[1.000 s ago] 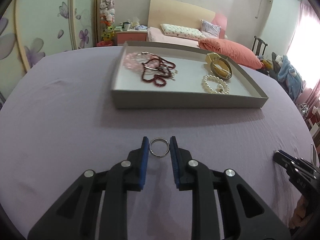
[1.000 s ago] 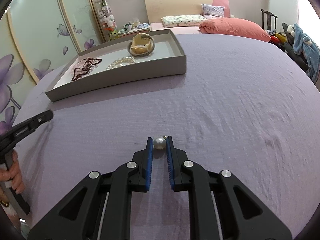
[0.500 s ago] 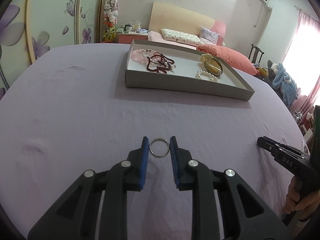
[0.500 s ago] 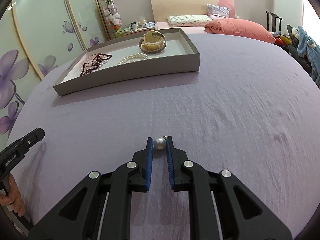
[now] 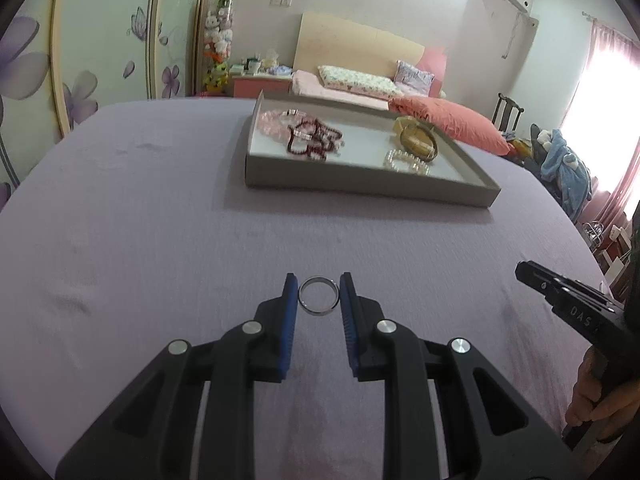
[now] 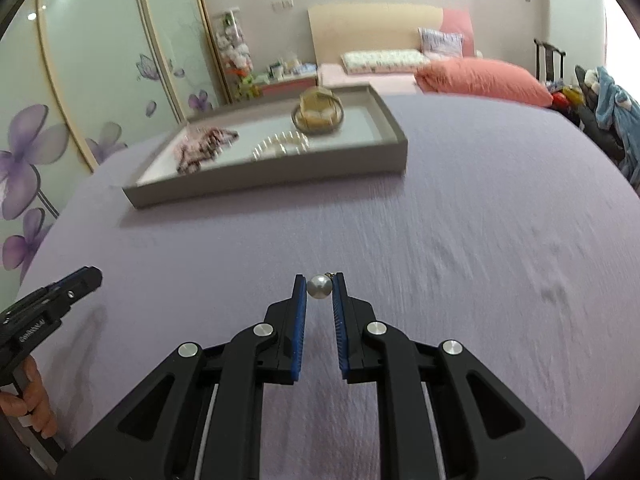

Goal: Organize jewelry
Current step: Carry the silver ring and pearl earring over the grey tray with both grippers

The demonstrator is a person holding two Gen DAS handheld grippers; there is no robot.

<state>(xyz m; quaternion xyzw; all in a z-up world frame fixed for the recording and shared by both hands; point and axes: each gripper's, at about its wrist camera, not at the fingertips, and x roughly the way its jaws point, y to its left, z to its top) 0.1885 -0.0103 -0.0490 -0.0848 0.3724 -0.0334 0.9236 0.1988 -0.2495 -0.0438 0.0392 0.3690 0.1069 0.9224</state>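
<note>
My left gripper (image 5: 319,295) is shut on a silver ring (image 5: 318,295), held above the purple bedspread. My right gripper (image 6: 319,287) is shut on a pearl earring (image 6: 318,287). The grey tray (image 5: 360,186) lies ahead in the left wrist view, holding pink and dark red bead strands (image 5: 308,136), a pearl bracelet (image 5: 406,160) and a gold bangle (image 5: 418,140). The tray also shows in the right wrist view (image 6: 280,178), ahead and to the left. Each gripper shows at the edge of the other's view: the right one (image 5: 568,304) and the left one (image 6: 48,304).
The purple bedspread (image 5: 140,208) spreads wide around the tray. A salmon pillow (image 5: 452,124) lies beyond the tray. A wardrobe with flower doors (image 6: 80,100) stands on the left. A chair with blue clothes (image 5: 560,160) is at the right.
Both grippers have drawn back from the tray, which now looks smaller and farther away. The ring and the pearl earring stay held between the fingers.
</note>
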